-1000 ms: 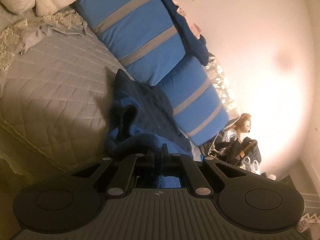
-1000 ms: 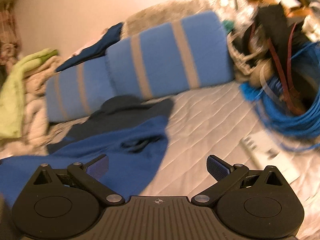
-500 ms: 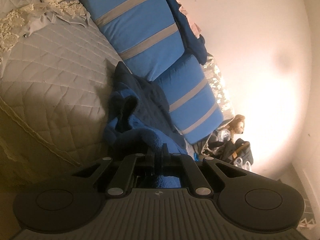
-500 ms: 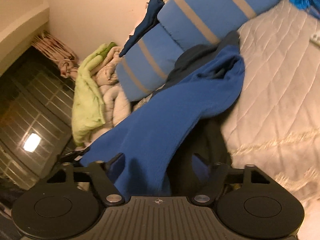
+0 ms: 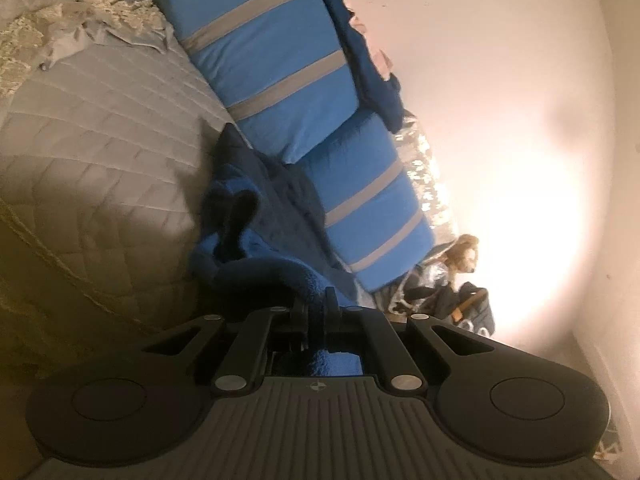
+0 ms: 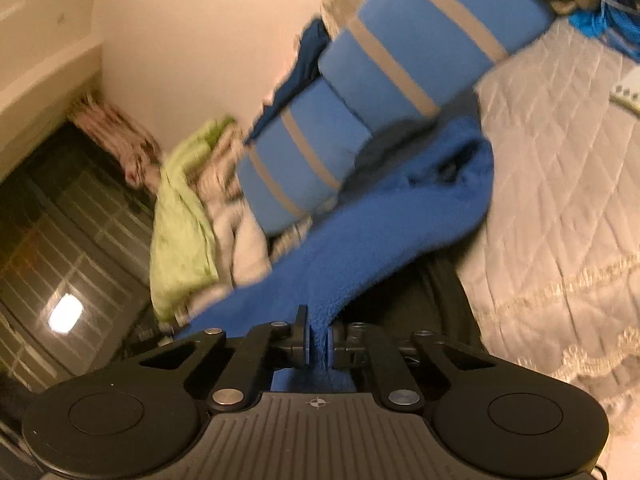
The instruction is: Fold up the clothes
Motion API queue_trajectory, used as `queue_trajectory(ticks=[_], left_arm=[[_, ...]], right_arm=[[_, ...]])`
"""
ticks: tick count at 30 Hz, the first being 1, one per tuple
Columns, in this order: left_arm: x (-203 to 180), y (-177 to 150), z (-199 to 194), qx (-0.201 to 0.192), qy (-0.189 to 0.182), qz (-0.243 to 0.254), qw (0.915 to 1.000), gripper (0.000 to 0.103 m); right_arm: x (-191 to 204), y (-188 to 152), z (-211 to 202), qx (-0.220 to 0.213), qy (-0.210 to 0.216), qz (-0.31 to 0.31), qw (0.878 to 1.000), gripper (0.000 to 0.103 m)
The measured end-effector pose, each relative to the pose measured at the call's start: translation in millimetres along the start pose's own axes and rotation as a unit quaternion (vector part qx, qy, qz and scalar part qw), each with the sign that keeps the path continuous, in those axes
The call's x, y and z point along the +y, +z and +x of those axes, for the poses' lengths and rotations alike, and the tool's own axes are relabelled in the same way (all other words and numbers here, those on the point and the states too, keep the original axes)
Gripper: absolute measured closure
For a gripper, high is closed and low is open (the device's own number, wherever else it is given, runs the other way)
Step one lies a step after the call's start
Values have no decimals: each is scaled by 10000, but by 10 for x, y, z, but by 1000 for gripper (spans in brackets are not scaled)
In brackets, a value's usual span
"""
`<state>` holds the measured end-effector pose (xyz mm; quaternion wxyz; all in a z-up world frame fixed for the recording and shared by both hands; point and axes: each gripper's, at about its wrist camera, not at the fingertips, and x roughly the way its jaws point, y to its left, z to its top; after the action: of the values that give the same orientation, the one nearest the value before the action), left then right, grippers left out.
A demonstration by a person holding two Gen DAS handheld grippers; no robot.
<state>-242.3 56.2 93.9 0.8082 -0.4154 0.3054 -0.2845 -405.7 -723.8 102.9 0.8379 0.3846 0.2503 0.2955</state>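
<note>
A blue fleece garment (image 6: 360, 248) with a dark navy lining (image 5: 276, 208) lies on the quilted bed and stretches toward both grippers. My left gripper (image 5: 318, 312) is shut on a bunched edge of the blue fleece garment (image 5: 280, 276). My right gripper (image 6: 318, 336) is shut on another edge of it, with blue fabric pinched between the jaws and pulled off the bed edge. The far part of the garment rests against the striped pillows.
Two blue pillows with grey stripes (image 5: 280, 64) (image 6: 360, 120) lean on the wall behind the grey quilted bedspread (image 5: 92, 140). A pile of green and cream laundry (image 6: 188, 216) lies at the bed's end. Blue cable and clutter (image 6: 608, 8) sit at the other end.
My right gripper has swung to the bed's edge and shut on the blue garment; it was open before. My left gripper stays shut on the garment and has barely moved.
</note>
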Motion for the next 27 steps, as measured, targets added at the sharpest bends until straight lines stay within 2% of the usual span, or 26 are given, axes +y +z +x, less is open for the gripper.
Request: queue_trajectory(ticks=[6, 12, 21, 24, 27], left_arm=[[-229, -4, 7, -27, -262, 130, 9996, 97], [-369, 23, -36, -170, -597, -38, 9981, 97], [-694, 8, -286, -440, -847, 348, 9948, 97], [-781, 37, -348, -506, -841, 472, 9941, 97], [-759, 109, -279, -511, -678, 501, 9951, 97]], right_arm=[[247, 338, -116, -640, 36, -100, 9979, 94], [400, 635, -106, -894, -20, -342, 9954, 94], [581, 767, -234, -1168, 179, -420, 9921, 94], [678, 773, -321, -1267, 259, -456, 9905, 94], [722, 828, -337, -1306, 217, -550, 9897, 94]])
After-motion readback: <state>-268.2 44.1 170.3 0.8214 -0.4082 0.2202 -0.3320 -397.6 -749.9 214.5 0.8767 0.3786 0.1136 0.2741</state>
